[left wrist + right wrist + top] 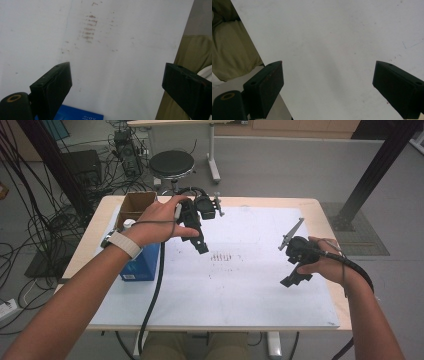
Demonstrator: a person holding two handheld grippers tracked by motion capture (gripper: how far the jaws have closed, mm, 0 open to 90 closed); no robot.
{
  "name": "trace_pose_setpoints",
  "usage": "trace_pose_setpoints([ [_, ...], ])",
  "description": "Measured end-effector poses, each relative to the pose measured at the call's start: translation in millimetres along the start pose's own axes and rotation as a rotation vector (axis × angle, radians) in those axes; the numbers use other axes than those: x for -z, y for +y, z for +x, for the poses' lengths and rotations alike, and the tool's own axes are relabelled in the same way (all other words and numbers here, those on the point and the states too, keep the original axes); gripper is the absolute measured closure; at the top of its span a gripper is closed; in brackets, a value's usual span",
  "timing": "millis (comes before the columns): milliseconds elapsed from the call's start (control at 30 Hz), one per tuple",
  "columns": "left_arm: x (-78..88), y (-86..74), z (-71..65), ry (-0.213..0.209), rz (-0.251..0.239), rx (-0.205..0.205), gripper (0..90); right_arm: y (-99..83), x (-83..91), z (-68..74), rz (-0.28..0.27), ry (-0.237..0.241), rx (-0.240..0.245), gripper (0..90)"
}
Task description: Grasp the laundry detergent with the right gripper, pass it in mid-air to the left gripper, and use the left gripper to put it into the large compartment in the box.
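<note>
Holding my left gripper (199, 242) and right gripper (295, 277) over the white mat (240, 285), jaws wide and empty, I've nothing grasped yet, the blue box (142, 265) at left untouched.

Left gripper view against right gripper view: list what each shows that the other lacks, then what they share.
Left gripper view: a patch of reddish smudges on the sheet and the top of a blue box at the bottom edge. Right gripper view: a faint blue pen mark near the right edge. Shared: the white sheet, olive trousers beyond its edge, and open black jaws with nothing between them.

Both grippers' jaws wide apart, empty.
</note>
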State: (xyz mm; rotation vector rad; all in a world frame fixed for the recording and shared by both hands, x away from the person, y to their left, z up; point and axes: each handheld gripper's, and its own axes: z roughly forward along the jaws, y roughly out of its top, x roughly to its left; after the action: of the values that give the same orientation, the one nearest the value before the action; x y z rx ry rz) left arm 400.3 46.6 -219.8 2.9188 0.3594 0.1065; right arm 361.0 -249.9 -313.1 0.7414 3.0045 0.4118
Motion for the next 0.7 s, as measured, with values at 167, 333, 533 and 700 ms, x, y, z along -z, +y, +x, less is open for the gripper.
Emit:
trace_pose_setpoints([
  [167,0.7,-2.7,1.6,0.0,-0.009,0.008,9.6,3.0,1.9,0.6,0.0,-0.001,0.003,10.1],
  [333,0.1,-3.3,2.1,-0.002,-0.013,0.007,9.6,3.5,3.4,0.1,0.0,-0.006,0.005,10.1],
  [533,-1.9,-1.6,2.1,-0.004,-0.007,0.006,9.6,1.4,3.3,-0.2,0.001,-0.005,0.0,10.1],
  [700,-2.8,-2.0,1.7,-0.008,-0.01,0.007,9.6,-0.4,1.5,-0.4,0.002,-0.003,-0.003,10.1],
])
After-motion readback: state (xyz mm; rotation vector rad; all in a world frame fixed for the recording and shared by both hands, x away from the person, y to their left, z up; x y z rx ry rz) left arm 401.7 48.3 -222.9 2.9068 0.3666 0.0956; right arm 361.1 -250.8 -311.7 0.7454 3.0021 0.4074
